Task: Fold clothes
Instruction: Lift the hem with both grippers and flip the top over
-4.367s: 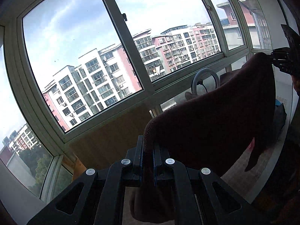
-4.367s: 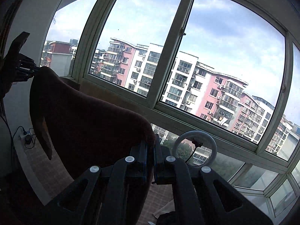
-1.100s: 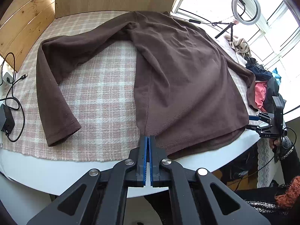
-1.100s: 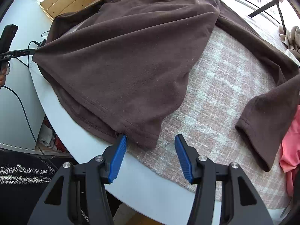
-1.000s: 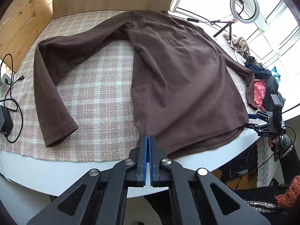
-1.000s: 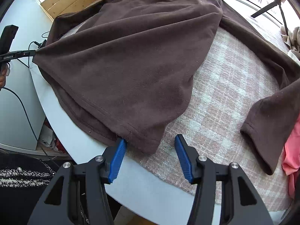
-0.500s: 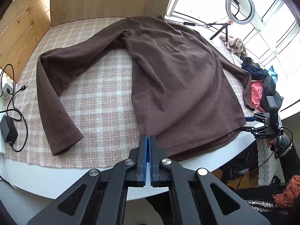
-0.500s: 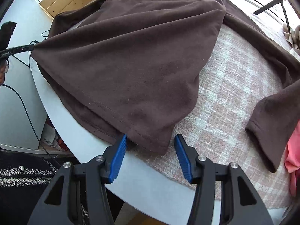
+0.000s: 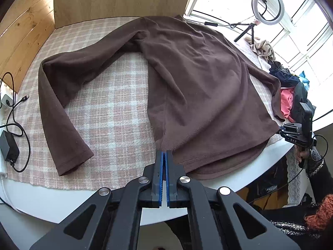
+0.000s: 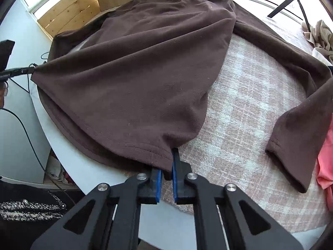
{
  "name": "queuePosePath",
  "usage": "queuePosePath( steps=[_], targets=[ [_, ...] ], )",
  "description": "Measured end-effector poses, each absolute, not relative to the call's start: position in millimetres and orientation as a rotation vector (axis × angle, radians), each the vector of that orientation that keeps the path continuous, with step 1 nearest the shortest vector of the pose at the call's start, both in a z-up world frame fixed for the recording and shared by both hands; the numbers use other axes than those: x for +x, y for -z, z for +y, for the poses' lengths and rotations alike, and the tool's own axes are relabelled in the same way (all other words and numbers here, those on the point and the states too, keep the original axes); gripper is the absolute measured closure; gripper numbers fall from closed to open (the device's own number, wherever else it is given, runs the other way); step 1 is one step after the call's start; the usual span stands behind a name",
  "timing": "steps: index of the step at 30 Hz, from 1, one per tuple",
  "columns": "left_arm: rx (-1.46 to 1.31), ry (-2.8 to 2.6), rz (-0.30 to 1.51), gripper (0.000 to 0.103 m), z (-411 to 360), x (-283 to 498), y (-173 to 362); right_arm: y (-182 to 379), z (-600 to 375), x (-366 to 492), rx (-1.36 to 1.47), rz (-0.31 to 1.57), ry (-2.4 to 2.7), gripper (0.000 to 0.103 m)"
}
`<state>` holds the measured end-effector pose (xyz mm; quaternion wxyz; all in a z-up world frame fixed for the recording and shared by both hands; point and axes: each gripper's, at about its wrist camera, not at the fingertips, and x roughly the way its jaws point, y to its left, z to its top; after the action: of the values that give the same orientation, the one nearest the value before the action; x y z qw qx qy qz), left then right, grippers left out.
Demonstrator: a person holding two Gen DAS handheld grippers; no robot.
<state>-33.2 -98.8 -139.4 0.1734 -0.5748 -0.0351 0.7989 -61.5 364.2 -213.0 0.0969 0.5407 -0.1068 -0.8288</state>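
Hidden: the hem corner vanishes between my right gripper's [image 10: 166, 174] blue pads; the table [image 9: 270, 158] edge cuts off the lower hem of the brown sweater [image 9: 197, 83].
Hard to make out: the clothes pile [image 9: 291, 89] at the far right is a jumble of dark, pink and beige pieces.
Sweater: lies spread on the checked cloth [image 9: 108, 108], one sleeve bent toward the left, the other reaching the pile.
Left gripper [image 9: 163, 158]: clenched on the sweater's near left hem corner, pointing steeply down.
Right gripper: pinching the opposite hem corner, cloth tented upward from it.
My hand [image 9: 301, 156]: wraps the right gripper's handle beyond the table edge.
Change: a second ago my right pads stood apart around the hem; now they grip it, and the corner has lifted.
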Motion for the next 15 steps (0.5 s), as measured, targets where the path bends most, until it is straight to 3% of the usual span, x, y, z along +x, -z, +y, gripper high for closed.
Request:
queuePosePath(
  steps=[3, 5, 8, 12, 15],
  targets=[
    [-1.658, -2.241, -0.152, 0.102, -101, -32, 152, 183, 390, -56, 1.497, -0.54, 2.483, 0.095],
    [-1.675, -2.221, -0.134, 0.102, -98, -43, 158, 164, 398, -50, 1.418, -0.588, 2.523, 0.096],
    [-1.615, -2.263, -0.077, 0.102, -92, -89, 129, 151, 379, -53, 1.451, -0.532, 2.587, 0.096],
    [-1.487, -2.348, 0.004, 0.102, -84, -162, 69, 96, 375, -125, 1.41, -0.334, 2.73, 0.096],
    [-1.24, -2.496, 0.077, 0.102, -87, -183, -47, 10, 364, -138, 1.275, -0.108, 2.85, 0.096]
  ],
)
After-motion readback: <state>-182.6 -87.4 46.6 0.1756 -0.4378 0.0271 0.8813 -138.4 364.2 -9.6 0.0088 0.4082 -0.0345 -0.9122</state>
